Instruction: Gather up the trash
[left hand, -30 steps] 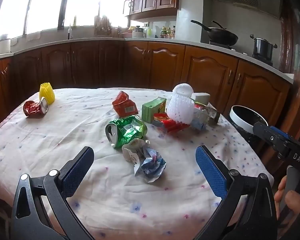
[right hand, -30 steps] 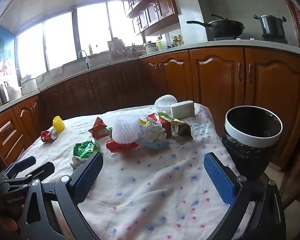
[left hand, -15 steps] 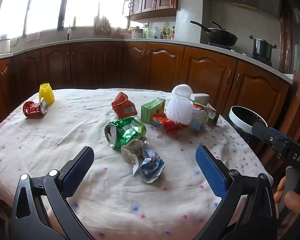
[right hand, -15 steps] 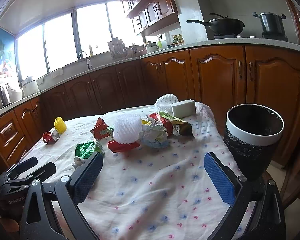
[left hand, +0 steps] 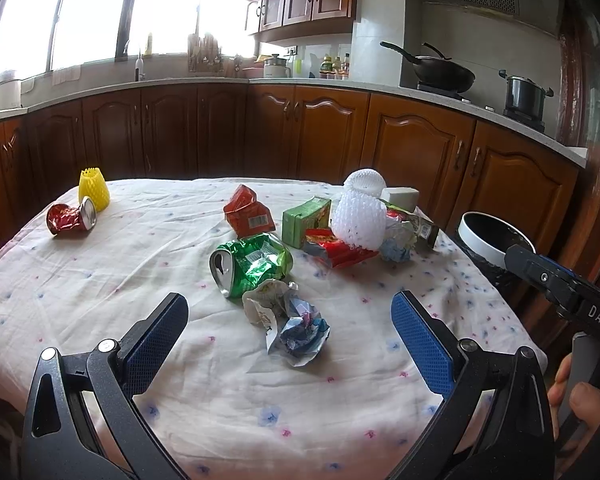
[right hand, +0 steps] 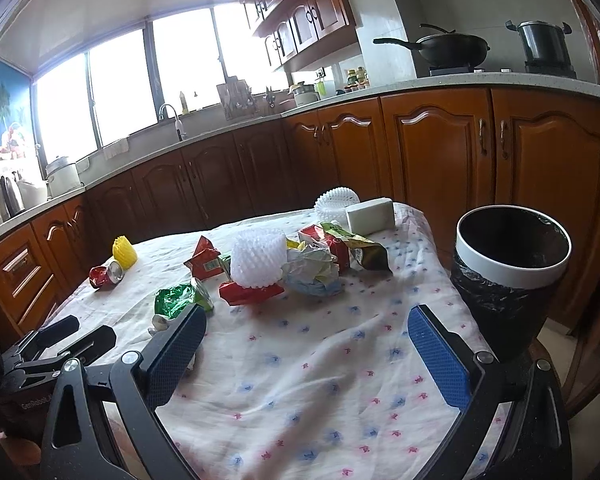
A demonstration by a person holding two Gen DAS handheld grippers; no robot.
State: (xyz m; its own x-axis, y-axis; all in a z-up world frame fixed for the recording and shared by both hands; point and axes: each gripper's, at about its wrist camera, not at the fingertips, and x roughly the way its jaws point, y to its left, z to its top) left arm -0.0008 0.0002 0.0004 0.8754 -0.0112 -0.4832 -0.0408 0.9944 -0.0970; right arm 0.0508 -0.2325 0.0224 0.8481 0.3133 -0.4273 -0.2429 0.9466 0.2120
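Observation:
Trash lies on a cloth-covered table (left hand: 100, 264). A crumpled paper ball (left hand: 292, 320) lies nearest, between my left gripper's open fingers; my left gripper (left hand: 290, 322) is empty and hovers short of it. Behind it are a crushed green can (left hand: 252, 264), a red carton (left hand: 248, 216), a green box (left hand: 306, 220), a white foam net (left hand: 360, 220) and a red wrapper (left hand: 340, 252). A crushed red can (left hand: 70, 218) and a yellow foam net (left hand: 94, 188) lie far left. My right gripper (right hand: 306, 340) is open and empty over the table's near right part. The bin (right hand: 508, 276) stands right of the table.
The bin has a white rim and a black liner; it also shows in the left wrist view (left hand: 492, 236). A white block (right hand: 370, 216) and a second white net (right hand: 334, 202) lie at the table's far edge. Wooden cabinets (right hand: 420, 160) run behind.
Both views have drawn back slightly from the trash pile. The paper ball sits a little farther up between the left fingers. Nothing was taken hold of.

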